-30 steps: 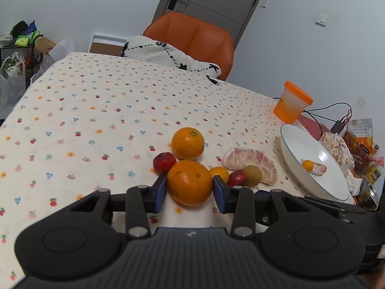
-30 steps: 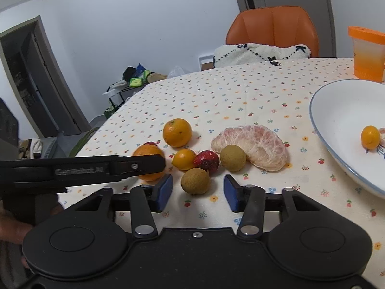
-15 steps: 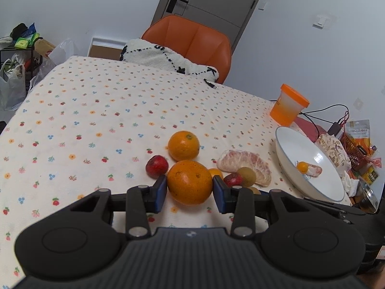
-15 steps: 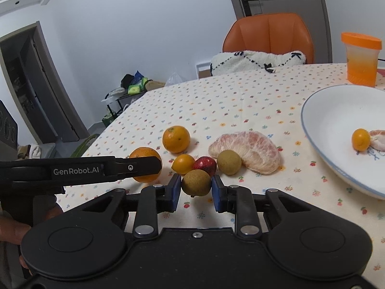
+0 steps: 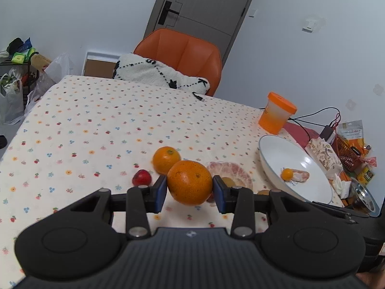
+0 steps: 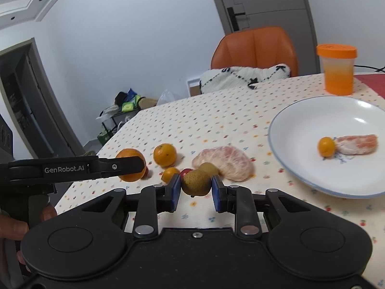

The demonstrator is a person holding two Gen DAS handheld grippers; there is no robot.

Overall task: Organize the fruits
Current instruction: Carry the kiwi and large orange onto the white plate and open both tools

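Both fruits lifted off floral tablecloth [image 5: 101, 120]; orange chair [image 5: 182, 50] behind.

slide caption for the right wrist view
Right gripper clamps a brown-green fruit beside the white plate; left gripper holds an orange.

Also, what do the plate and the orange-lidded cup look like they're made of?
The plate looks like glazed ceramic: white, glossy, with bright glare spots and a thin blue rim, though melamine can't be ruled out. The cup looks like translucent plastic with a matte orange plastic lid; the orange inside shows through its cloudy wall.
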